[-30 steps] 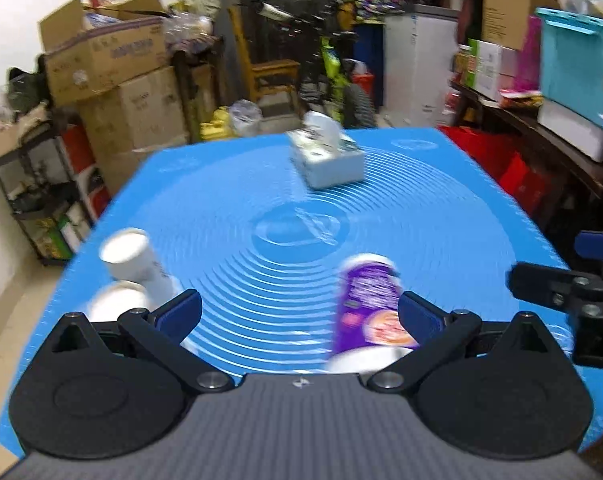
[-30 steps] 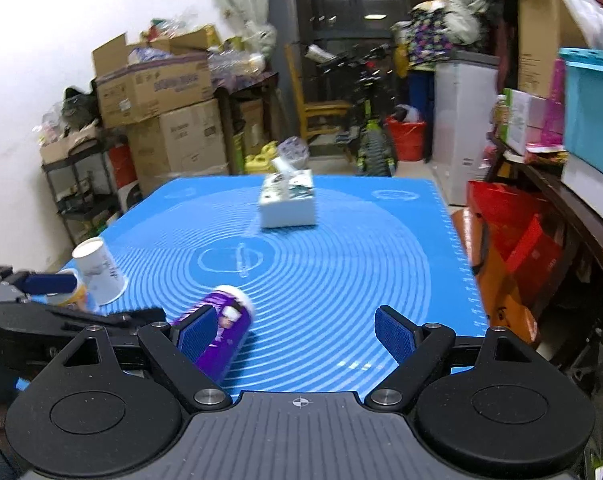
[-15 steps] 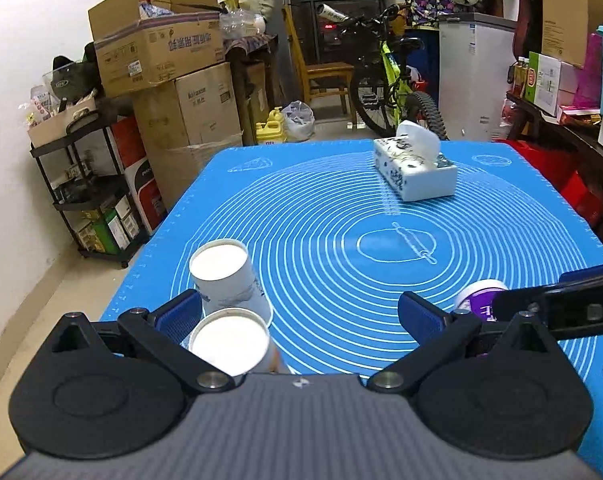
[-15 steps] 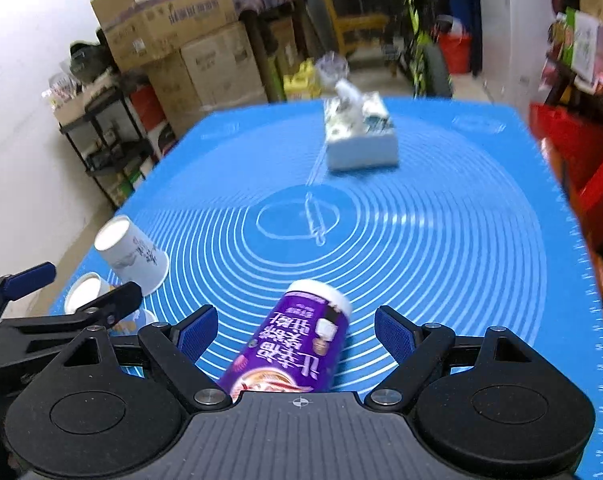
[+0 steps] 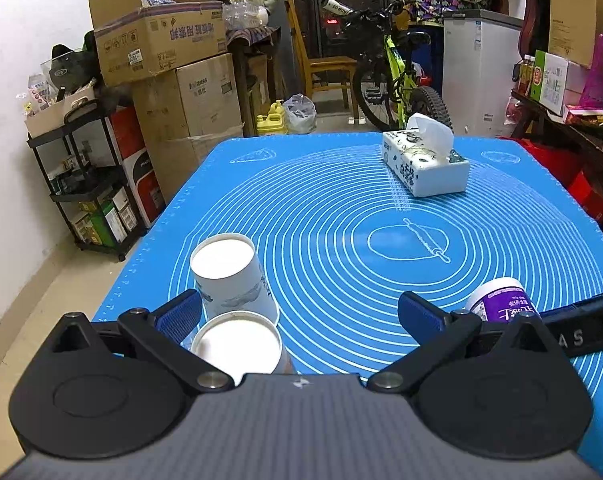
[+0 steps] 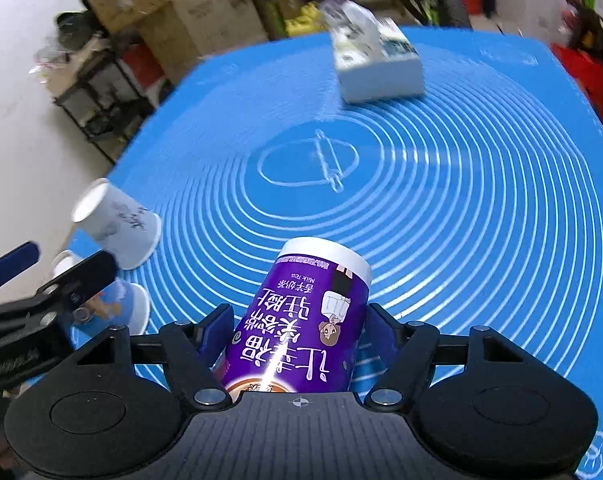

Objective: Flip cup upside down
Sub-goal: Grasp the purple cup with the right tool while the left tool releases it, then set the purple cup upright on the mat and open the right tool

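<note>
A purple milk-tea cup (image 6: 301,320) with a white rim lies tilted between the fingers of my right gripper (image 6: 297,332), which is shut on it just above the blue mat (image 6: 461,220). The cup also shows in the left wrist view (image 5: 501,302) at the right, beside the right gripper's arm. My left gripper (image 5: 299,312) is open and empty. Two white paper cups stand upside down on the mat's left edge: one (image 5: 231,276) ahead of the left finger, one (image 5: 237,346) close between the fingers.
A white tissue box (image 5: 425,166) stands at the far side of the mat, also in the right wrist view (image 6: 377,64). Cardboard boxes (image 5: 169,80), a shelf cart and a bicycle (image 5: 397,80) stand beyond the table. The left gripper's fingers (image 6: 73,280) are at the left.
My right gripper moved down and closed on the purple cup, which lay loose on the mat before. My left gripper swung left toward the two white cups and has steadied.
</note>
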Tool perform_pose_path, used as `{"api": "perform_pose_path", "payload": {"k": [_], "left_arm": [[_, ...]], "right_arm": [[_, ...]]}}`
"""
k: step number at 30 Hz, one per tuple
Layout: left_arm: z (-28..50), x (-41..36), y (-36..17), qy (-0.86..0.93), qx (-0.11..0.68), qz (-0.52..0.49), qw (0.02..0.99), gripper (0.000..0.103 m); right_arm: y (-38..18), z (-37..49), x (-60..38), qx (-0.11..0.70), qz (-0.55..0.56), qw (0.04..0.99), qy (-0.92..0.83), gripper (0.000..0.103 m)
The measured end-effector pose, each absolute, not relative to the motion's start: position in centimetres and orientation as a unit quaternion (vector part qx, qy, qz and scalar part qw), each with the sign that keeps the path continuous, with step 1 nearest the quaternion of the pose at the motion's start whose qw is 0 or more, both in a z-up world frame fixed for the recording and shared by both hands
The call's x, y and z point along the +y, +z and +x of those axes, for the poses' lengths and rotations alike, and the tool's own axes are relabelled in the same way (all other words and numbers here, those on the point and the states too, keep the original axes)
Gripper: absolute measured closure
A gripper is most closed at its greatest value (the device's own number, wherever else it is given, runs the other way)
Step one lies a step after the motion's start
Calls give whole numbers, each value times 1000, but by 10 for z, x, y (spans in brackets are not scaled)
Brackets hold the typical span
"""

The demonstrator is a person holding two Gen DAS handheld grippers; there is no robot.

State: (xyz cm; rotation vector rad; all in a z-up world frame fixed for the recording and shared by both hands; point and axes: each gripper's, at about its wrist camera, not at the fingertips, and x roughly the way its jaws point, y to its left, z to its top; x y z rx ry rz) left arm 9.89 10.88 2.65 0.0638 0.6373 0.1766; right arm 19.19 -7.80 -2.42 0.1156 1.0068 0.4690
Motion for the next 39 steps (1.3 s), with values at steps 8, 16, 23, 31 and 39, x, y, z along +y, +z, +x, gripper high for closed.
{"api": "perform_pose_path", "payload": {"k": [8,16,23,31,39], "left_arm": [[95,103,29,63,309,24,949,0],[94,92,25,32,313,17,949,0],[92,83,17,15,321,15,947,0],[85,78,14,7,325,13,946,0],[68,71,16,-3,321,6,947,0]], "right_arm": [[4,151,-78,281,-59,943,168,33],[-18,128,-88,151,-110,970,156,34],[-30,104,-97,137,-134,967,170,34],[-20,105,-106,165,-101,964,180,30],[-10,81,-126,203,-60,960,185,25]]}}
